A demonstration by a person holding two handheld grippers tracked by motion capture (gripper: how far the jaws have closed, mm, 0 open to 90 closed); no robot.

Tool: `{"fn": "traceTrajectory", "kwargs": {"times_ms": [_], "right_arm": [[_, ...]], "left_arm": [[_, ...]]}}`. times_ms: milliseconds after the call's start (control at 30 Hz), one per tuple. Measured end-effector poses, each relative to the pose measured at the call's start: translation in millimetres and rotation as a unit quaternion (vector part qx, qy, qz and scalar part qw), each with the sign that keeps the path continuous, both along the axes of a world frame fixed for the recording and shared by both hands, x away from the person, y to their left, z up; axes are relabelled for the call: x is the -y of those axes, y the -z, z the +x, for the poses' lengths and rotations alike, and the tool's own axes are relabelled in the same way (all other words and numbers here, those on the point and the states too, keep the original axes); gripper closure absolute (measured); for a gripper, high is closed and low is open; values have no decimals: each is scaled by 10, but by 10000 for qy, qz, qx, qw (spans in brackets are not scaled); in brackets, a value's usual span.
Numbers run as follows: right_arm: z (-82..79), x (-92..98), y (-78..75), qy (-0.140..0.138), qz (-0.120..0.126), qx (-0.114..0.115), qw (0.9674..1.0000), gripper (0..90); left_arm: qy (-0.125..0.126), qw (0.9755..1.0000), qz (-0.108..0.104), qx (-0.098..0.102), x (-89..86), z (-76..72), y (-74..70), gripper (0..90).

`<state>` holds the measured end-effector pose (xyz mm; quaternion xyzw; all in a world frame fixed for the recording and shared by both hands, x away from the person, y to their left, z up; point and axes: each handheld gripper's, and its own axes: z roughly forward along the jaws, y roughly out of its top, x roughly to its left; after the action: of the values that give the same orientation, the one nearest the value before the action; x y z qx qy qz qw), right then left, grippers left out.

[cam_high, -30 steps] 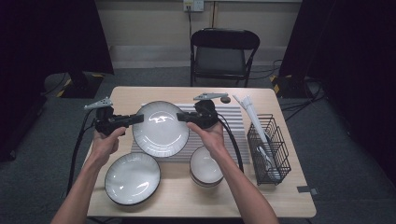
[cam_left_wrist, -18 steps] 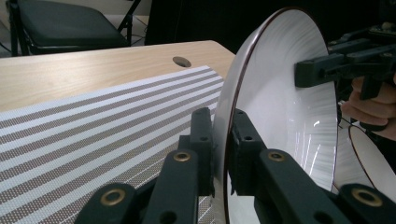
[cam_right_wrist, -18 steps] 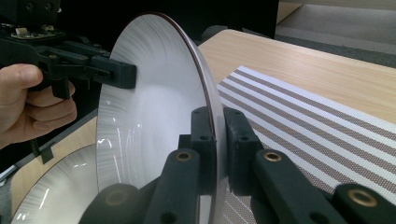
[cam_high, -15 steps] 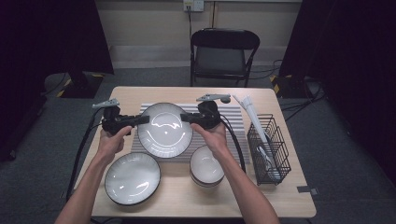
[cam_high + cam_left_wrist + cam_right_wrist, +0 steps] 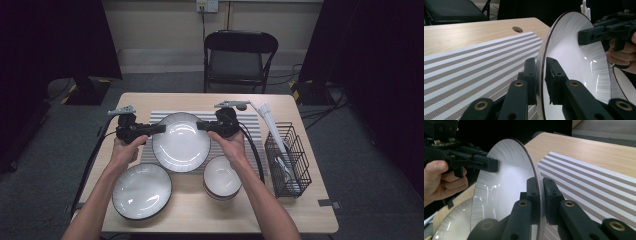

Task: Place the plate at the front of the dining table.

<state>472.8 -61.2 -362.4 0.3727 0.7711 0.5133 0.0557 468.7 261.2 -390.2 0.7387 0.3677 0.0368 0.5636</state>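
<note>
Plate (image 5: 181, 142): round, white, glossy ceramic with fine radial ribbing toward the edge and a thin dark rim. It sits over the striped mat (image 5: 252, 131) at the middle of the table (image 5: 165, 100), gripped at opposite edges by both grippers; in the gripper views it appears tilted, one edge above the mat.

Left gripper (image 5: 159, 129): black plastic body with a grey three-cornered plate on top and a trailing cable. It lies level and points toward the plate's left rim. Its jaws have just been opening a little; the left gripper view shows the rim between the two pads with a thin gap on the inner side, so the hold looks loose.

Right gripper (image 5: 201, 125): same build, level, pointing toward the plate's right rim. Its jaws stand nearly closed and clamp the rim between the pads.

Hands: both forearms come in from the near edge, each hand wrapped around a gripper handle, wrists level.

Mat: flat, rectangular, woven texture, pale and brown-grey stripes.

Table: light wood grain, rounded corners, a round cable hole (image 5: 517, 29).

Second plate (image 5: 142, 191): white, ribbed, dark-rimmed, near left.

Bowls (image 5: 222, 177): small white stack, near right of the mat.

Wire basket (image 5: 287, 159): black, rectangular, right side, holding pale utensils.

Folding chair (image 5: 237, 57): black, beyond the table.

No readable writing.
</note>
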Motion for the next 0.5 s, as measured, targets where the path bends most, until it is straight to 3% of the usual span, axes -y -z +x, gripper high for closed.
{"fn": "traceTrajectory", "kwargs": {"times_ms": [500], "right_arm": [[135,69,40,69,-91,-268,9996,852]], "left_arm": [[-34,9999,-7,-97,56,94,77,804]]}}
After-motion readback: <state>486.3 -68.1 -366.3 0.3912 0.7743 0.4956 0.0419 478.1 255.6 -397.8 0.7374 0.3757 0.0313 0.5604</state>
